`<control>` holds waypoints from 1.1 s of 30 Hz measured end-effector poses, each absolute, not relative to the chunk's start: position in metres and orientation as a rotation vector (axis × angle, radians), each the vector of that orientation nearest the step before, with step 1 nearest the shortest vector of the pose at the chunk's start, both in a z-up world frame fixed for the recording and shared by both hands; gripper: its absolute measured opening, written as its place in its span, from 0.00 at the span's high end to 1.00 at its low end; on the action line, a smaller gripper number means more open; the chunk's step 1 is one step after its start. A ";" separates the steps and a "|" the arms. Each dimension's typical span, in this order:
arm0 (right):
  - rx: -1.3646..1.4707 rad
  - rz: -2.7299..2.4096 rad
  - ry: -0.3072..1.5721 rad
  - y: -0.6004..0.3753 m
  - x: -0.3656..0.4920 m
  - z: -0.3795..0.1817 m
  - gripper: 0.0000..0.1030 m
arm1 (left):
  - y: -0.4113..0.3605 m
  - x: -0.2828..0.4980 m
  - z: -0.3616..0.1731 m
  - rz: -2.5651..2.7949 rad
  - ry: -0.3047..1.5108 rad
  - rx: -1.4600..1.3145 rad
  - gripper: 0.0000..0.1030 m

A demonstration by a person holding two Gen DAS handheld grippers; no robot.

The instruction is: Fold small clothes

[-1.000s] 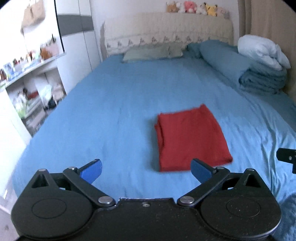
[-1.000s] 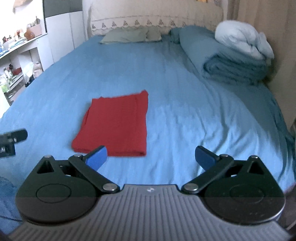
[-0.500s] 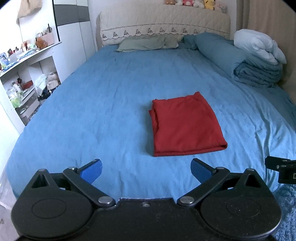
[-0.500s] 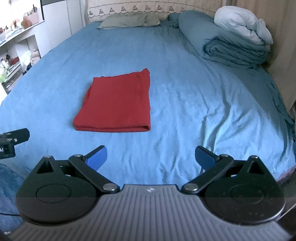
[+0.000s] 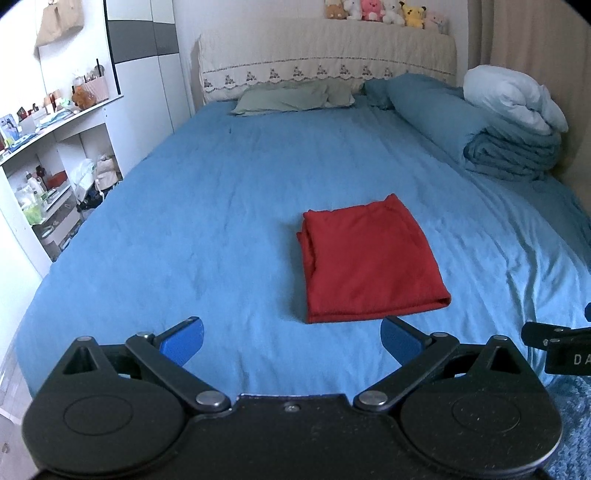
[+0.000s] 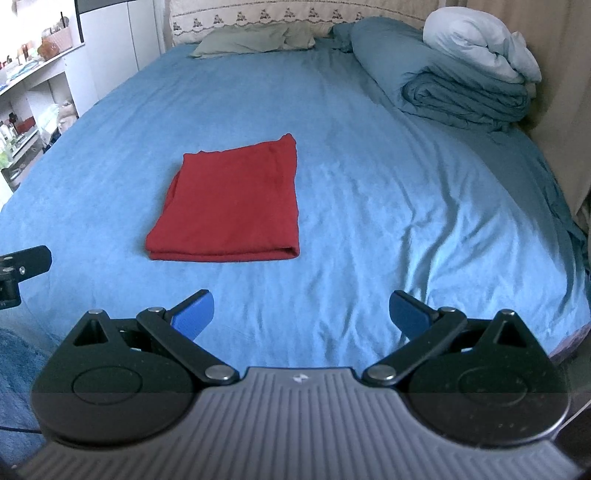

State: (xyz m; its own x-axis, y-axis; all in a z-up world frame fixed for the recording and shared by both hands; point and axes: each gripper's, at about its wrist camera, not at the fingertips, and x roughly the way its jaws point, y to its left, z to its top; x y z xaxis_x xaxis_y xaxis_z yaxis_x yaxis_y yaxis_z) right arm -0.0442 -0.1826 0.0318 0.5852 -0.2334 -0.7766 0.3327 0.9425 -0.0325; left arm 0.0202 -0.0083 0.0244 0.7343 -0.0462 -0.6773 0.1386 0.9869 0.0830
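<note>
Left wrist view showed your left gripper (image 5: pixel 291 341) with its jaws spread wide and nothing between them, its two blue fingertips (image 5: pixel 183 339) held above the near edge of the bed (image 5: pixel 207 221). One red garment (image 5: pixel 369 258), a soft knit-looking cloth folded into a flat, roughly rectangular stack with layered edges showing along its left side, lay on the blue sheet ahead of you and slightly to the right, apart from both grippers. The sheet was matte and lightly wrinkled. At the far right of the bed sat one long blue bolster-like roll (image 5: pixel 436 110), one folded blue quilt (image 5: pixel 513 155) and one puffy white duvet (image 5: pixel 513 98) bundled on top of it. One flat grey-green pillow (image 5: pixel 291 98) rested against the cream quilted headboard (image 5: pixel 325 55), and a row of about six plush toys (image 5: pixel 384 11) lined its top. Right wrist view showed your right gripper (image 6: pixel 301 314) likewise with jaws wide apart and holding nothing, the red garment (image 6: pixel 232 206) lying ahead and to its left. White open shelves (image 5: pixel 55 147) crowded with small items stood along the left wall.
</note>
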 end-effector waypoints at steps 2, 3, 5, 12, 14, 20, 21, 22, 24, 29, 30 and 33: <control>0.123 -0.333 0.884 -0.183 -0.045 0.031 0.00 | -0.009 0.020 0.025 -0.103 0.738 0.132 0.00; 0.124 -0.333 0.884 -0.183 -0.045 0.031 0.00 | -0.009 0.020 0.026 -0.102 0.737 0.134 0.00; 0.125 -0.334 0.883 -0.184 -0.046 0.031 0.00 | -0.008 0.019 0.026 -0.103 0.735 0.135 0.00; 0.127 -0.334 0.883 -0.182 -0.046 0.032 0.00 | -0.008 0.018 0.029 -0.105 0.727 0.131 0.00; 0.128 -0.334 0.881 -0.182 -0.046 0.033 0.00 | -0.008 0.018 0.030 -0.106 0.725 0.131 0.00; 0.130 -0.335 0.880 -0.180 -0.047 0.033 0.00 | -0.007 0.016 0.032 -0.106 0.717 0.129 0.00; 0.129 -0.334 0.879 -0.179 -0.048 0.033 0.00 | -0.007 0.016 0.032 -0.105 0.715 0.129 0.00; 0.129 -0.334 0.878 -0.179 -0.048 0.033 0.00 | -0.008 0.016 0.032 -0.104 0.714 0.129 0.00; 0.132 -0.334 0.877 -0.179 -0.048 0.033 0.00 | -0.007 0.015 0.033 -0.105 0.711 0.130 0.00; 0.138 -0.337 0.875 -0.177 -0.049 0.034 0.00 | -0.008 0.014 0.033 -0.104 0.709 0.131 0.00; 0.137 -0.336 0.876 -0.178 -0.049 0.034 0.00 | -0.008 0.014 0.034 -0.104 0.708 0.131 0.00; 0.136 -0.336 0.876 -0.178 -0.049 0.034 0.00 | -0.009 0.014 0.034 -0.105 0.708 0.133 0.00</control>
